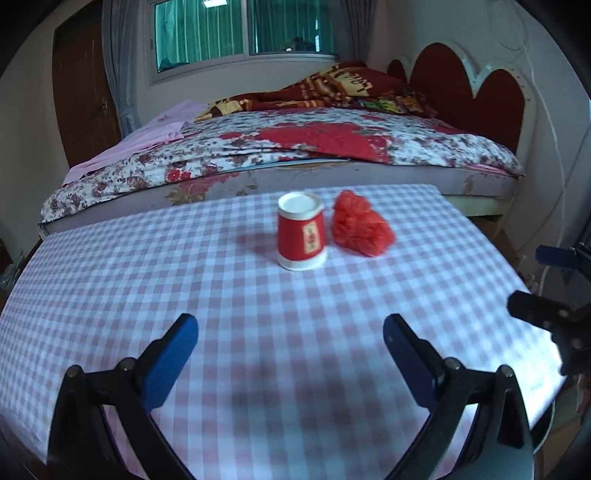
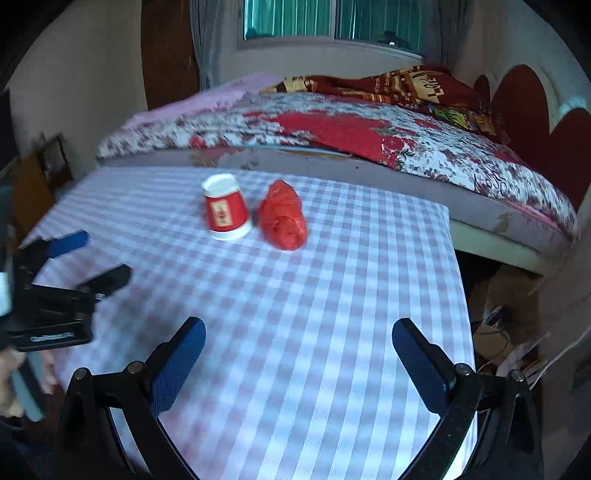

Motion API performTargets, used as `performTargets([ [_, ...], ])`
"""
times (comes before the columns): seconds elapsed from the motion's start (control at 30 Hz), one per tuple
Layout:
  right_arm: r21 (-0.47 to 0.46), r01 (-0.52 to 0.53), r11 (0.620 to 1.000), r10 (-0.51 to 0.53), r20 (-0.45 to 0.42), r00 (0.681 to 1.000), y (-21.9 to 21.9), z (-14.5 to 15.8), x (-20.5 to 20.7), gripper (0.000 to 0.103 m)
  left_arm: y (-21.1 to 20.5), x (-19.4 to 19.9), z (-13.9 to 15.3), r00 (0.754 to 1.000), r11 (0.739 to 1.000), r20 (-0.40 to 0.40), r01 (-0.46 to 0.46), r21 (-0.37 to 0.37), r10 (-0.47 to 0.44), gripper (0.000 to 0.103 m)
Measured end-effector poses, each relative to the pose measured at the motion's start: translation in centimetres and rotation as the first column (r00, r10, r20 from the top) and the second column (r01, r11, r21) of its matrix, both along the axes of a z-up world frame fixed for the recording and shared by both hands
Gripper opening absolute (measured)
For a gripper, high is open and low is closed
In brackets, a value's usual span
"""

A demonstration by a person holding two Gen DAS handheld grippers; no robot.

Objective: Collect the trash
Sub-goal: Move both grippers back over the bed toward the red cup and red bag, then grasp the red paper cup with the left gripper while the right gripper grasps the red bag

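Note:
A red paper cup [image 1: 302, 232] stands upside down on the checked tablecloth [image 1: 229, 332], white base up. Right beside it lies a crumpled red plastic bag [image 1: 360, 225]. In the right wrist view the same cup [image 2: 225, 208] and bag [image 2: 283, 218] sit at the far middle of the table [image 2: 314, 332]. My left gripper [image 1: 290, 338] hovers open over the near part of the cloth, well short of the cup, nothing between its blue pads. My right gripper [image 2: 298, 341] is also open and empty, near the table's right side. Each gripper shows at the edge of the other's view.
A bed [image 1: 295, 147] with a floral quilt runs along the table's far edge, with a red heart-shaped headboard [image 1: 472, 88] at the right. A window [image 1: 243, 29] and a brown door [image 1: 81, 88] lie beyond. Clutter and cables [image 2: 506, 332] fill the floor right of the table.

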State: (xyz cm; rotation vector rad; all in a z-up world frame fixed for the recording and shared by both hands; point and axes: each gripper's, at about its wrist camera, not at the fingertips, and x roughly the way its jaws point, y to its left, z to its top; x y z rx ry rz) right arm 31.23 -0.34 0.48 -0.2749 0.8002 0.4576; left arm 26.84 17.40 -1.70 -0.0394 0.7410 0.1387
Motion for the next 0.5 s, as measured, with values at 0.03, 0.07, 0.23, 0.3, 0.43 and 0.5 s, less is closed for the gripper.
performTargets([
  [0.03,0.01,-0.001,1.0,0.001,-0.002,1.0,0.2,-0.3,0.9,0.101,0.3,0.4,-0.2,1.0,1.0,0.001,-0.003,-0.004,0.003,0.097],
  [0.07,0.025,-0.005,1.0,0.005,-0.009,1.0,0.5,-0.8,2.0,0.095,0.9,1.1,-0.5,1.0,1.0,0.006,-0.009,-0.01,0.009,0.095],
  [0.23,0.047,-0.011,0.999,0.013,-0.044,0.999,2.7,-2.8,6.9,0.082,2.8,4.3,-1.7,1.0,1.0,-0.005,-0.008,-0.019,0.008,0.093],
  [0.3,0.037,-0.039,0.999,0.041,-0.051,0.998,4.2,-3.8,8.5,0.082,3.1,5.4,-2.2,1.0,1.0,-0.012,-0.002,-0.021,0.002,0.093],
  [0.43,0.02,-0.076,0.997,0.077,-0.065,0.995,6.5,-5.3,11.0,0.082,3.5,7.5,-3.4,0.999,1.0,-0.032,0.005,-0.018,-0.006,0.093],
  [0.5,0.01,-0.08,0.997,0.08,-0.089,0.993,7.7,-6.6,12.8,0.074,3.6,8.2,-3.9,0.999,1.0,-0.04,0.007,-0.015,-0.008,0.093],
])
